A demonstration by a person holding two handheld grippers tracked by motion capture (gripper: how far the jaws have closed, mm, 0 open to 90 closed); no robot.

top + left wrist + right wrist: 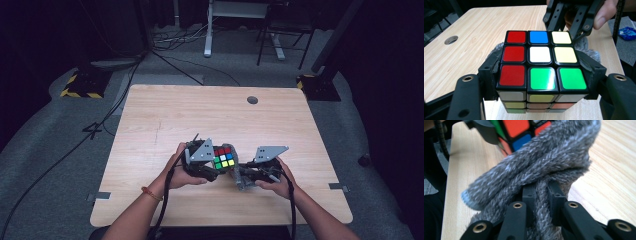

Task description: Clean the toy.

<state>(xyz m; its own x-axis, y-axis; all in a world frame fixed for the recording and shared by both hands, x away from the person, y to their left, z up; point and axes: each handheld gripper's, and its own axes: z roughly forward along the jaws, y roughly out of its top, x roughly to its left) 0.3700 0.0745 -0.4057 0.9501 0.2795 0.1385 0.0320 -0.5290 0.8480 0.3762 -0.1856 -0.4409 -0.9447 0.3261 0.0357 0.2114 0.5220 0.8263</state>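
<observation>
Near the front edge of the desk, your left gripper is clamped on a scrambled puzzle cube, jaws pressing its two opposite sides. Your right gripper is pinched together on a bunched grey fuzzy cloth, just to the cube's right. The cloth's long fold runs up toward the cube's far side and seems to touch it, though the contact is blurred. Your right hand is the nearer one for wiping.

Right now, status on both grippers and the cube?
Left gripper shut on puzzle cube, held above the table. Right gripper shut on grey fuzzy cloth, cloth pressed against the cube's far side. Nothing else in the way.
</observation>
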